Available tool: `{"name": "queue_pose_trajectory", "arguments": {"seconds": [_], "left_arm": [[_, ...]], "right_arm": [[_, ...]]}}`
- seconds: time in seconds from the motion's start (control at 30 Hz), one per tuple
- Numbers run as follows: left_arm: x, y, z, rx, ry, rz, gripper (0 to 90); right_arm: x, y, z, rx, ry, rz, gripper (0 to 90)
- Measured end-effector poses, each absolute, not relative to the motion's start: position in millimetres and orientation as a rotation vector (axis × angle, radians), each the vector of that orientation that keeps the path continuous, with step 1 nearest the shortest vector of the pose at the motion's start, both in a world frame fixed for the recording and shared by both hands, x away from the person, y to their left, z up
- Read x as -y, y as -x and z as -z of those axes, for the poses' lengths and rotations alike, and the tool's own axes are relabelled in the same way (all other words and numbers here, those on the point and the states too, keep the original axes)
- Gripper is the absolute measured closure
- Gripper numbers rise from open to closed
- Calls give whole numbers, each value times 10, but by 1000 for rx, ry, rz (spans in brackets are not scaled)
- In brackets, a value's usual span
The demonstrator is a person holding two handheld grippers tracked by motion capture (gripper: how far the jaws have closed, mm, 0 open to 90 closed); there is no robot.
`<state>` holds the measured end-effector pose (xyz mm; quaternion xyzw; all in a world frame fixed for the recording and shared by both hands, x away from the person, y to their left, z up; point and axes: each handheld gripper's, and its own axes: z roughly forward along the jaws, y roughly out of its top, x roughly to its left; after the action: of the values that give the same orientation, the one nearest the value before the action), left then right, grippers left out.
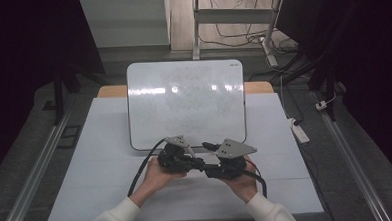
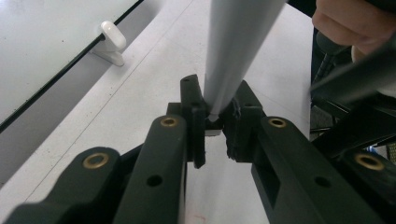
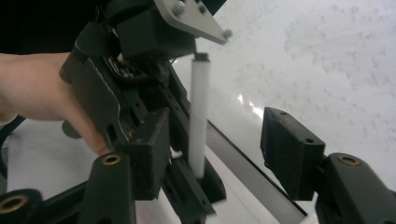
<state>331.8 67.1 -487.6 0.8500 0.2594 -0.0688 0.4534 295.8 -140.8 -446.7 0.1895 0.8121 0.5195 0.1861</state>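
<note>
Holding the white marker (image 3: 199,116) calls for a firm but moderate pinch: you should judge it to be light, rigid and smooth-walled, so it can slip or swivel between flat pads if you take it near one end. Your left gripper (image 2: 213,122) is clamped on the marker's lower end, and the barrel rises out of its jaws just in front of the near edge of the whiteboard (image 1: 183,101). Your right gripper (image 3: 215,140) stands with its jaws apart, one on each side of the barrel, its pads touching nothing. Take hold at mid-barrel, well clear of the dark tip at the top, so that the two grips oppose each other along the marker's length. Both grippers sit close together at the near edge of the whiteboard, on the white table cover (image 1: 106,159). No brand or label can be read on the marker; a small mark in the whiteboard's far right corner is too small to make out, and the board carries only faint erased smudges.
</note>
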Motion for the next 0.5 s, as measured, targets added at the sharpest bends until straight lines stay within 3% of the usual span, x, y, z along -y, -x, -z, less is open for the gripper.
{"name": "queue_pose_trajectory", "arguments": {"seconds": [0.13,0.4,0.5], "left_arm": [[-657,-3320,4876,-638,-2102,167,782],[-652,-3316,4875,-648,-2107,147,782],[-647,-3316,4883,-657,-2100,135,781]], "right_arm": [[1280,-2978,4452,-2297,-537,-1441,502],[1146,-2975,4477,-2290,-575,-1344,753],[1128,-2963,4480,-2290,-572,-1324,786]]}}
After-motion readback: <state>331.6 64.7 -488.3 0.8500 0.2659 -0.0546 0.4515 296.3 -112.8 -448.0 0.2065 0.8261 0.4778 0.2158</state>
